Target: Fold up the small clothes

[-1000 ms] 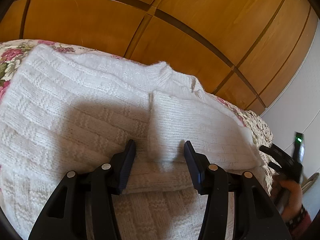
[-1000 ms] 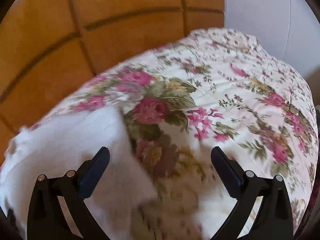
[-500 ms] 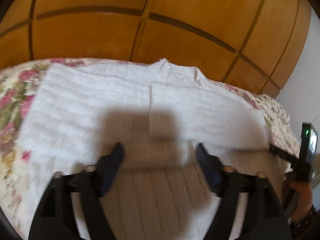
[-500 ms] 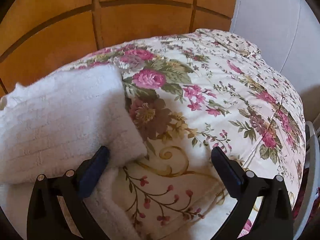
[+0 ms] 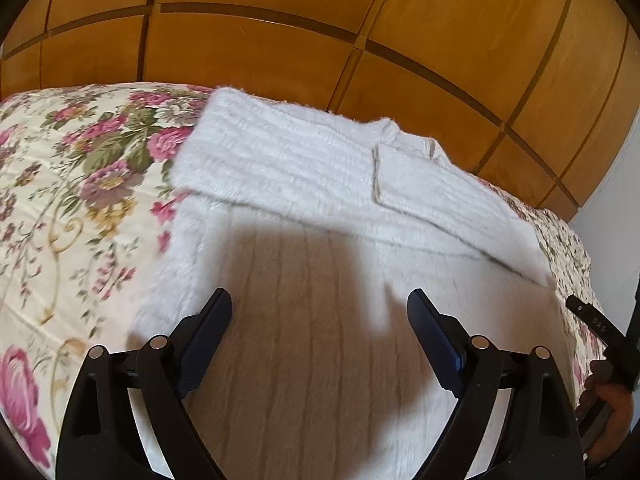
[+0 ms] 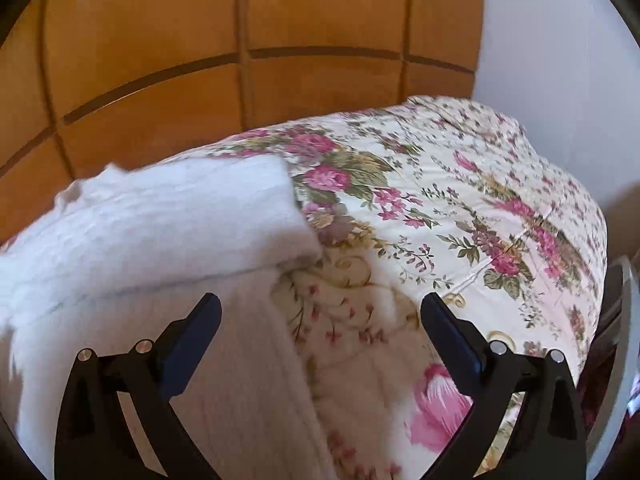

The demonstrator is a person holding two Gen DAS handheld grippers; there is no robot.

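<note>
A: Left claw [image 5: 319, 300]?
B: Spread wide, nothing between the fingers. Hangs over the sweater [image 5: 320, 216], lower body panel under it at 6 o'clock.
A: Right claw [image 6: 320, 306]?
B: Also spread, holding nothing. Left finger over the sweater's edge, right finger over the bedspread [image 6: 480, 208].
A: Where's the sweater?
B: Flat on the floral bedspread. Both sleeves folded in across the chest; right sleeve [image 5: 448, 196] lies on top, cuff near the collar [image 5: 394, 130] at 12. In the right view it fills 8 to 10 o'clock, bedspread from 12 to 4.
A: Anything else?
B: Wood wardrobe [image 5: 320, 20] behind the bed. The person's hand [image 5: 608, 408] at 4 o'clock in the left view, gripping the right claw's handle.
</note>
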